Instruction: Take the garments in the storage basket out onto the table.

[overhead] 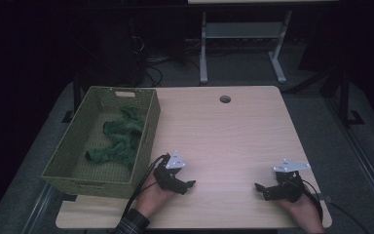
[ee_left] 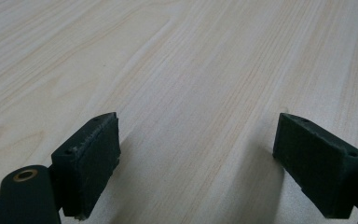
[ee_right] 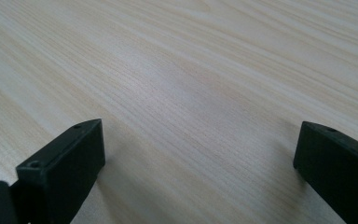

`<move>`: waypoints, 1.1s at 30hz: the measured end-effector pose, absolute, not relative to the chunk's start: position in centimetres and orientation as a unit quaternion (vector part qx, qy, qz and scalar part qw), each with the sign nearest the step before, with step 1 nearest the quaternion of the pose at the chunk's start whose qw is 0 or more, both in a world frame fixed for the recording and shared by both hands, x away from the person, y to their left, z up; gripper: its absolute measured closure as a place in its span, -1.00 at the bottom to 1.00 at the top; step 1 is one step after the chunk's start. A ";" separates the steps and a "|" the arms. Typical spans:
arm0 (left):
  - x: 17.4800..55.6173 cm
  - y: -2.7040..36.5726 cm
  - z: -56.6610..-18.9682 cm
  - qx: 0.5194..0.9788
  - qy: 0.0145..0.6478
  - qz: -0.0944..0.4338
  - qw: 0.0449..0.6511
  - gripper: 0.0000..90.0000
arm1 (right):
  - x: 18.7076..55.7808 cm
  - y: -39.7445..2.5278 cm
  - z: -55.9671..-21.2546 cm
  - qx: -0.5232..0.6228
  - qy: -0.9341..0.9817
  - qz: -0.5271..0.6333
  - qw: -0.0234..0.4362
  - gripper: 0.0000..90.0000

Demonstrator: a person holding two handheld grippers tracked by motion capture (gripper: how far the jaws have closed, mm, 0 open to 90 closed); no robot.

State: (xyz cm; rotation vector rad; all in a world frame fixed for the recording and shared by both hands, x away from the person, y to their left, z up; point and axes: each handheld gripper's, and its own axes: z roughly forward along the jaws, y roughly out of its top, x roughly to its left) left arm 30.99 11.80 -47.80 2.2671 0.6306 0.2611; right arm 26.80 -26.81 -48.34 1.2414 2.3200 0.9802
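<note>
A green woven basket (overhead: pixel 147 130) stands at the left of the wooden table (overhead: pixel 224 141), and a crumpled green cloth (overhead: pixel 118 139) lies inside it. My left gripper (overhead: pixel 187 185) rests low over the table near the front, just right of the basket, pointing right. Its jaws stand wide apart over bare wood (ee_left: pixel 196 116) with nothing between them. My right gripper (overhead: pixel 259 187) sits near the front right corner, pointing left. It is open too, with bare wood (ee_right: pixel 200 126) between its jaws.
A round cable hole (overhead: pixel 225 99) lies near the table's far edge. Beyond the table stand the white legs of another desk (overhead: pixel 203 48) with cables on the floor. The room around is dark.
</note>
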 end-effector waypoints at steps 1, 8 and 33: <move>31.0 11.8 -47.8 0.887 0.247 0.102 0.378 -0.69 | 26.8 -26.8 -48.3 0.436 0.815 0.344 0.165 -0.96; 31.0 11.8 -47.8 0.888 0.244 0.104 0.376 -0.69 | 26.8 -26.8 -48.3 0.435 0.816 0.343 0.165 -0.96; 31.1 12.2 -44.7 0.882 0.250 0.095 0.387 -0.69 | 26.8 -26.8 -48.3 0.434 0.816 0.343 0.165 -0.96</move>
